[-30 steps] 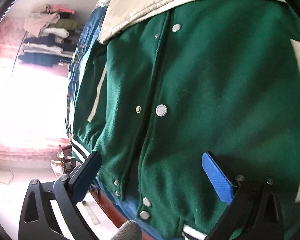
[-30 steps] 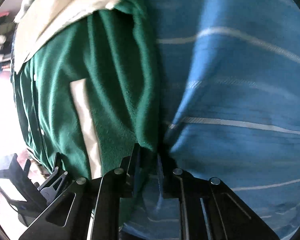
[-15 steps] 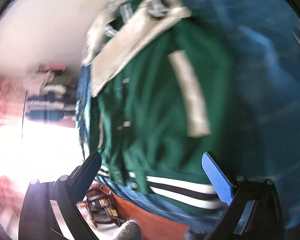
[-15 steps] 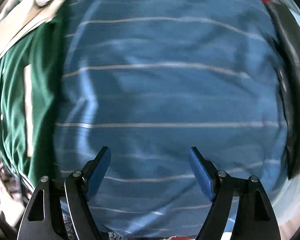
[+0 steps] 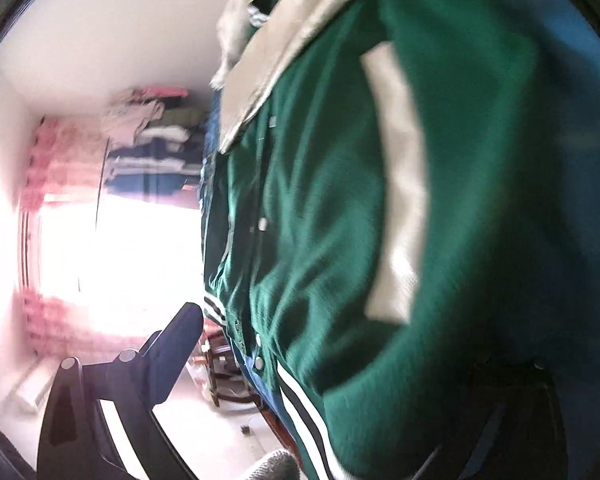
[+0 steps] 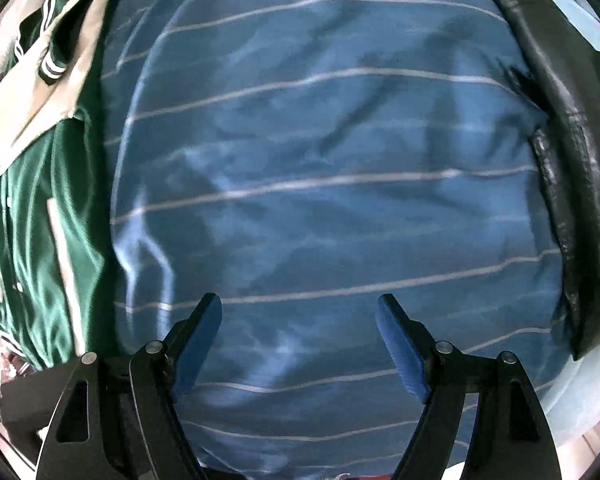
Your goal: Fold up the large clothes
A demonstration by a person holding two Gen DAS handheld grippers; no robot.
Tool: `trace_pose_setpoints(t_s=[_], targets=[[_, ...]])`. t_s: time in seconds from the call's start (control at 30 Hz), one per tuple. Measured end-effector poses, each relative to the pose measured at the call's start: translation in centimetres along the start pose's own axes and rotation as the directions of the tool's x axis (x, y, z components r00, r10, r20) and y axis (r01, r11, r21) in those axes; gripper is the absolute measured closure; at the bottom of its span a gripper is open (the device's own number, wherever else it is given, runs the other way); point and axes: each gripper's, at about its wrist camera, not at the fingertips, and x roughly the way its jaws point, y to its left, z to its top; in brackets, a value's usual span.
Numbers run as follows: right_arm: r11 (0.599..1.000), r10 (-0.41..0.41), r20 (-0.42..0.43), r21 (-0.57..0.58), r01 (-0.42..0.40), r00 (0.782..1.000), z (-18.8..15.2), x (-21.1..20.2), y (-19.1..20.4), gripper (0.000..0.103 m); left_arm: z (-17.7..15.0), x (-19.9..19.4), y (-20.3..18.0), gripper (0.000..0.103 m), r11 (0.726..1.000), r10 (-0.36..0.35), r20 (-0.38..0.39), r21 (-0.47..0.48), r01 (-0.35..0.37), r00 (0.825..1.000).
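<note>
Lying on the blue striped bedsheet (image 6: 320, 160) with its snap front up, the green varsity jacket (image 5: 380, 240) covers one finger of the left gripper (image 5: 340, 360), so I cannot tell its jaws, while the right gripper (image 6: 300, 340) hovers wide open over bare sheet.

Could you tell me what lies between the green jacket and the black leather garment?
In the right wrist view, only the blue striped bedcover lies between the green jacket on the left and the black leather garment on the right.
</note>
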Motion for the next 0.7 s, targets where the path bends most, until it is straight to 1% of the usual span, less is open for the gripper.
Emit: trace_pose_setpoints(t_s=[0.1,0.13,0.17,0.2,0.23,0.27,0.3,0.33,0.37,0.4,0.43,0.47,0.5,0.53,0.57,0.6,0.63,0.67,0.7], targets=[[0.999,0.021,0.007,-0.029,-0.021,1.000,1.1,-0.5,1.3,0.022,1.3,1.9,1.5,0.000,0.999,-0.007,-0.035,-0.049,0.005,0.999],[0.999,0.035,0.009,-0.038,-0.035,0.999,1.7,-1.0,1.9,0.022,1.7,2.3,1.9,0.000,0.998,-0.016,-0.040,-0.060,0.013,0.999],[0.997,0.067,0.010,-0.049,-0.066,0.998,2.4,-0.9,2.5,0.022,2.1,2.9,2.4,0.000,0.997,-0.041,-0.044,-0.070,0.038,0.998],[0.993,0.107,0.013,-0.052,-0.107,0.994,3.3,-0.9,3.1,0.022,2.3,3.2,2.8,0.007,0.992,-0.091,-0.057,-0.087,0.086,0.994],[0.987,0.152,0.022,-0.050,-0.151,0.988,4.2,-1.0,3.8,0.022,2.3,3.4,3.4,0.024,0.983,-0.154,-0.067,-0.111,0.146,0.986],[0.971,0.236,0.040,-0.050,-0.234,0.971,5.3,-1.0,4.4,0.022,2.3,3.5,4.2,0.032,0.969,-0.220,-0.054,-0.128,0.212,0.974],[0.952,0.304,0.050,-0.051,-0.302,0.951,6.3,-0.9,5.1,0.018,2.3,3.0,4.3,0.045,0.962,-0.248,-0.049,-0.132,0.240,0.968],[0.936,0.352,0.058,-0.050,-0.349,0.934,7.7,-0.5,5.2,0.013,2.2,3.0,4.8,0.061,0.952,-0.282,-0.038,-0.133,0.275,0.959],[0.910,0.413,0.071,-0.052,-0.410,0.908,8.6,-0.3,5.5,0.012,2.2,3.0,5.2,0.068,0.945,-0.306,-0.029,-0.130,0.300,0.951],[0.870,0.492,0.083,-0.057,-0.489,0.866,10.2,-0.1,6.2,0.012,2.2,2.8,5.6,0.076,0.939,-0.323,-0.024,-0.132,0.318,0.946],[0.847,0.531,0.088,-0.057,-0.528,0.843,11.6,-0.2,6.5,0.012,2.2,2.7,6.1,0.081,0.933,-0.339,-0.021,-0.138,0.333,0.941],[0.807,0.590,0.095,-0.054,-0.588,0.802,13.3,0.1,7.2,0.012,2.3,2.6,6.6,0.084,0.927,-0.352,-0.017,-0.146,0.346,0.936],[0.773,0.634,0.095,-0.049,-0.632,0.768,14.8,0.3,8.0,0.011,2.4,2.4,7.1,0.085,0.920,-0.364,-0.011,-0.157,0.358,0.931],[0.751,0.659,0.095,-0.046,-0.658,0.746,16.0,0.4,8.5,0.010,2.5,2.5,7.8,0.086,0.915,-0.373,-0.007,-0.165,0.367,0.928],[0.725,0.688,0.096,-0.045,-0.688,0.719,16.6,1.0,9.3,0.010,2.4,2.3,8.0,0.086,0.912,-0.380,-0.004,-0.170,0.374,0.925],[0.686,0.727,0.092,-0.041,-0.726,0.681,17.9,1.6,10.1,0.010,2.5,2.5,8.6,0.086,0.907,-0.389,-0.001,-0.177,0.382,0.921],[0.656,0.754,0.081,-0.031,-0.754,0.652,19.2,2.7,11.3,0.010,2.6,2.7,9.2,0.086,0.902,-0.398,0.001,-0.183,0.391,0.917],[0.631,0.774,0.068,-0.013,-0.776,0.629,20.3,3.3,12.1,0.010,2.8,2.8,9.3,0.086,0.899,-0.405,0.001,-0.184,0.398,0.914],[0.614,0.788,0.050,0.006,-0.789,0.614,21.3,4.5,13.5,0.010,3.0,3.0,9.6,0.086,0.895,-0.413,0.002,-0.185,0.406,0.911]])
